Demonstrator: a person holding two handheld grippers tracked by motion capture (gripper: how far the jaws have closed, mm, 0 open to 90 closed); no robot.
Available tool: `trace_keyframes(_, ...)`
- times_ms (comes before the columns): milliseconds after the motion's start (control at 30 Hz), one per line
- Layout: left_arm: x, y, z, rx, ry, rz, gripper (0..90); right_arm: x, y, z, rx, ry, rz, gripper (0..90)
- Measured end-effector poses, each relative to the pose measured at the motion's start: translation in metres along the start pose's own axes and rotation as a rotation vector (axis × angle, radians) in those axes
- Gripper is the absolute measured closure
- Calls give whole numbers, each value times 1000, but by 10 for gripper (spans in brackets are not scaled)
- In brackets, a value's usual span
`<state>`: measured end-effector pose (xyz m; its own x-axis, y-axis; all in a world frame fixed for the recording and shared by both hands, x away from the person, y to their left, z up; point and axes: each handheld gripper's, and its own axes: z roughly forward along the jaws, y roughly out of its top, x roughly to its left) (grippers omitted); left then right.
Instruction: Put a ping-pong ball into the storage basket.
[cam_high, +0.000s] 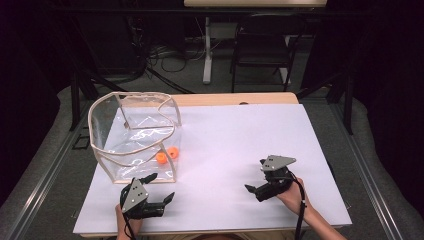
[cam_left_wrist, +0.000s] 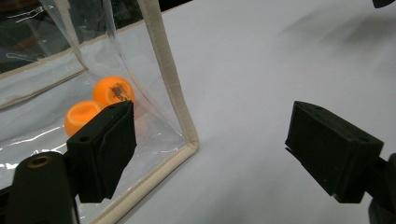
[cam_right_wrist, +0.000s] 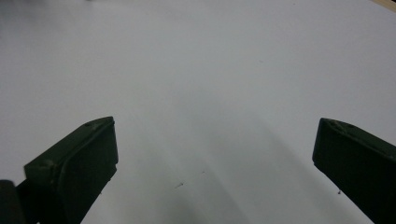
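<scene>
White tabletop (cam_high: 240, 145), dark room w/ chair behind. Clear plastic pouch w/ beige trim (cam_high: 135, 137) stands at left; two orange ping-pong balls (cam_high: 167, 155) inside, near corner. Left gripper (cam_high: 162, 192) jaws apart, just beside pouch corner. Right gripper (cam_high: 256, 176) jaws apart, empty, well apart from pouch. Prob approach step; next needs left to pinch the trim edge.

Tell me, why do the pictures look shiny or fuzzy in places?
High view: room light glints off the clear bag, and the background is dark. Left gripper view: the near claw looks soft while the orange balls stay sharp. Right gripper view: soft shadows on the white table.
</scene>
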<state>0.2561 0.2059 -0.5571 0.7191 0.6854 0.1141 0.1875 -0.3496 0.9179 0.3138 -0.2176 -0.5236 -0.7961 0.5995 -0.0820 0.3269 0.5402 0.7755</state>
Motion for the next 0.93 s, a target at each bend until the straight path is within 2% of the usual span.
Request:
trace_keyframes(367, 0, 0, 0, 1, 2, 0, 159, 1, -14, -9, -2, -16, 28, 0)
trace_keyframes(800, 0, 0, 1, 6, -3, 3, 159, 2, -21, -11, -18, -13, 52, 0)
trace_keyframes(933, -2, 1, 0, 2, -2, 7, 159, 2, -21, -15, -37, -26, 52, 0)
